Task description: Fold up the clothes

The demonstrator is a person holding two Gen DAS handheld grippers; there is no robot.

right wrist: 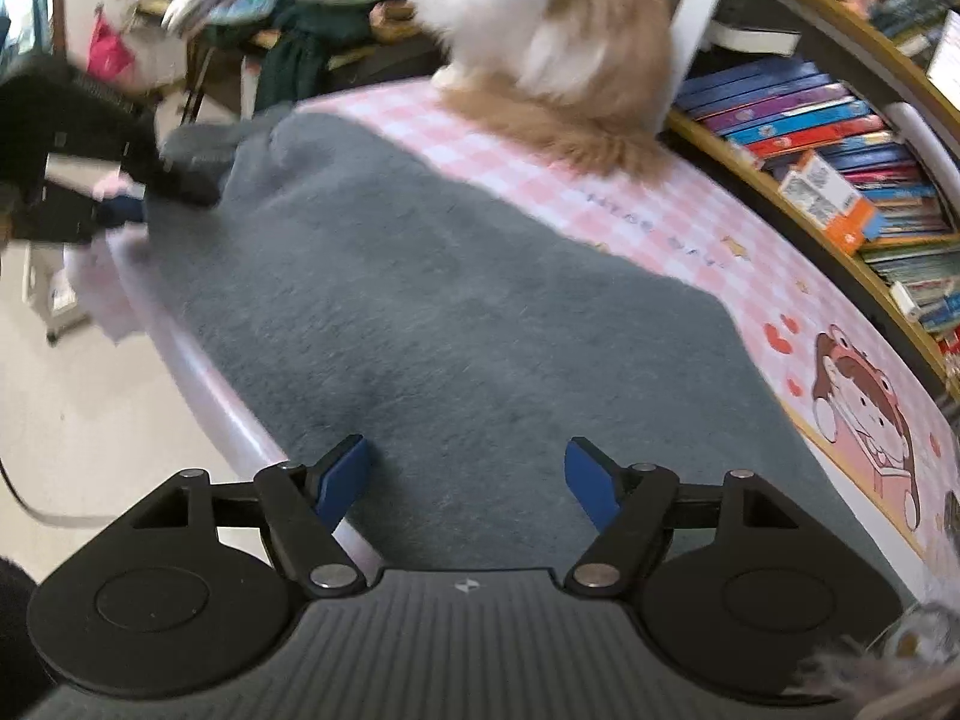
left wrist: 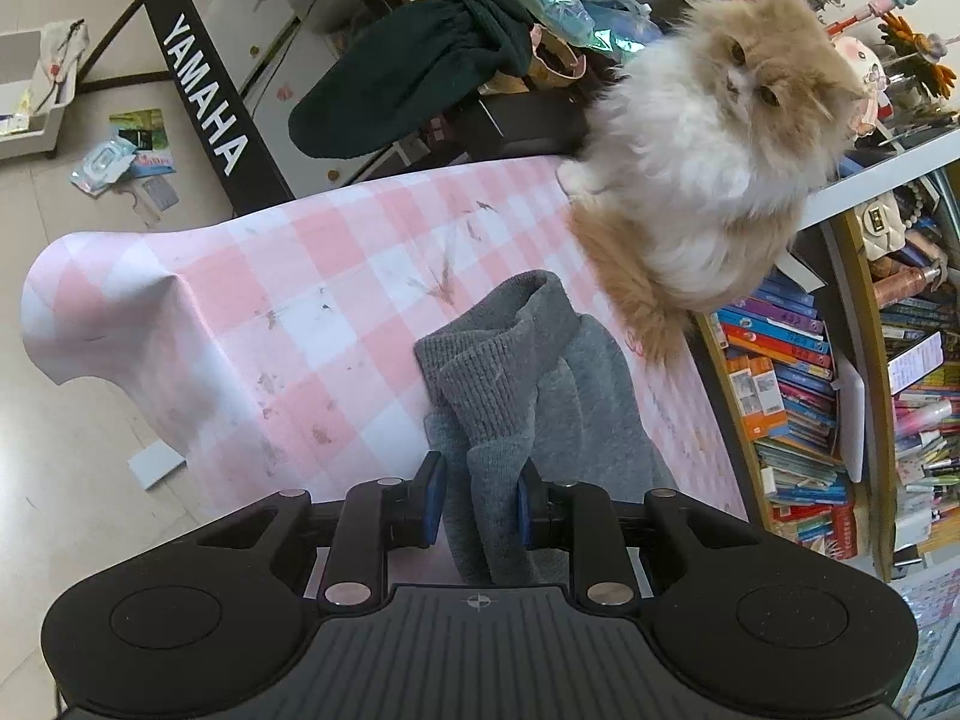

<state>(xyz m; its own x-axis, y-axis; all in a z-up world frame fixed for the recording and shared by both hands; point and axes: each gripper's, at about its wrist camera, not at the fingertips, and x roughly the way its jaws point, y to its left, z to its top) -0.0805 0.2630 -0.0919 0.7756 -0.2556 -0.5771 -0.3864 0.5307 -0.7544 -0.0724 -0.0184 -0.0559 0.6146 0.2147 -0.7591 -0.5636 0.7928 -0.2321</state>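
A grey sweater (right wrist: 432,312) lies spread on a table with a pink checked cloth (left wrist: 252,300). In the left wrist view my left gripper (left wrist: 480,498) is shut on a bunched fold of the grey sweater (left wrist: 510,372), near its ribbed cuff or collar. In the right wrist view my right gripper (right wrist: 465,480) is open just above the near part of the sweater, holding nothing. The left gripper (right wrist: 114,198) also shows there at the far left edge of the sweater, blurred.
A fluffy orange and white cat (left wrist: 708,180) sits on the far right of the table, close to the sweater. A bookshelf (left wrist: 792,384) stands at the right. A Yamaha keyboard stand (left wrist: 204,108) and a dark green garment (left wrist: 408,72) lie behind the table.
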